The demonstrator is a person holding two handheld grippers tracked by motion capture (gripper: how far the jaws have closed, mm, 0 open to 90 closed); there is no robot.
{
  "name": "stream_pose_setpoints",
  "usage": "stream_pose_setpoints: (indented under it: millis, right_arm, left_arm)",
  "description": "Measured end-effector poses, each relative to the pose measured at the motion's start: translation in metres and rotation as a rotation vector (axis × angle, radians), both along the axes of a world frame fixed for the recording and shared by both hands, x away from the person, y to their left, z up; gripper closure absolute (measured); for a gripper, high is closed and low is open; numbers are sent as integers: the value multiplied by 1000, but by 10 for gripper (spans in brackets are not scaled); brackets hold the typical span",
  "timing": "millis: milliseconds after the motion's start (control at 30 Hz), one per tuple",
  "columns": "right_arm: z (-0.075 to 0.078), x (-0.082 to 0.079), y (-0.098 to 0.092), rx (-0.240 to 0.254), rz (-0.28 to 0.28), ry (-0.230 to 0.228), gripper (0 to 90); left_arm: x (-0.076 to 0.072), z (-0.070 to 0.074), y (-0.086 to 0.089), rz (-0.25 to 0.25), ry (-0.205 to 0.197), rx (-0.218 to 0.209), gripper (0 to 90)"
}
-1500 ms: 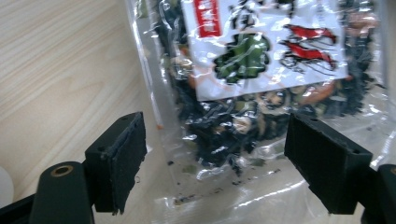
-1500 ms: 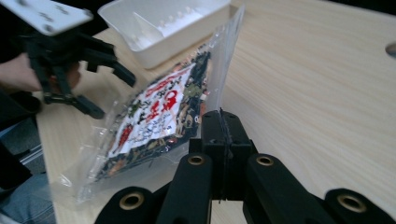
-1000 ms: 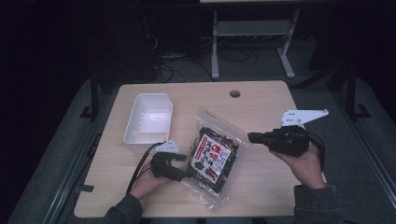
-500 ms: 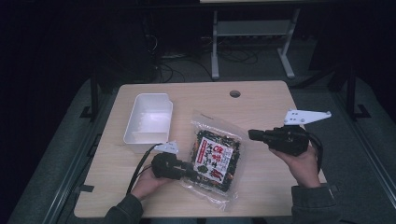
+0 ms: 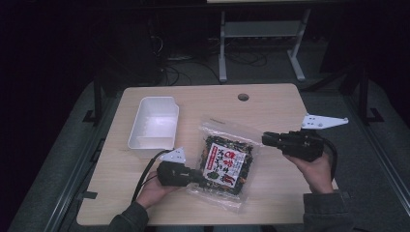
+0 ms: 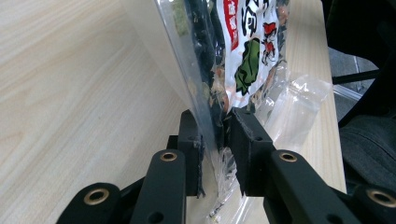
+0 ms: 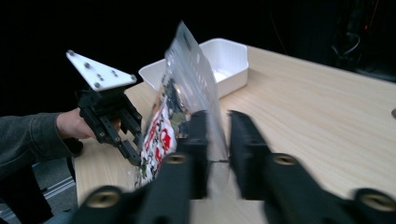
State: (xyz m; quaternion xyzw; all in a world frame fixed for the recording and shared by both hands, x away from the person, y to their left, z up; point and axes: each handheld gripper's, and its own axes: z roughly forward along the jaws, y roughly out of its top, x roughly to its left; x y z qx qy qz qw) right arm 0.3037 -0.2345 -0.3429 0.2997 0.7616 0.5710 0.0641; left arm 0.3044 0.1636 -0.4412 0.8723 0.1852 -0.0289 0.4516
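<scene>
Snack bag [image 5: 226, 162] beside the white bin [image 5: 153, 126], long axis slanting away from it; left gripper [image 6: 215, 140] pinching its near corner, right gripper [image 7: 218, 140] parting on its far edge, film still between.

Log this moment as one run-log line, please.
left gripper: just closed, shut on snack bag edge | right gripper: jaws just opening, bag's other edge between them | white tray: on table, apart

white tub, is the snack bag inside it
No, the snack bag lies on the table beside the white tub.
</scene>
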Motion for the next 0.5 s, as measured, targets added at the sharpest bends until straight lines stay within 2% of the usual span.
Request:
stream_pose_setpoints:
  millis: [100, 233, 400, 500]
  right_arm:
    - [-8, 4, 5, -26, 12, 20, 547]
    - [-24, 11, 15, -15, 68, 80, 463]
    - [-32, 12, 25, -22, 107, 110, 451]
    - [-37, 13, 35, -54, 134, 125, 453]
  left_arm:
    - [-1, 0, -1, 2, -9, 0, 744]
    - [-2, 1, -1, 3, -11, 0, 744]
    - [-3, 1, -1, 1, -20, 3, 744]
    - [-3, 1, -1, 1, -22, 4, 744]
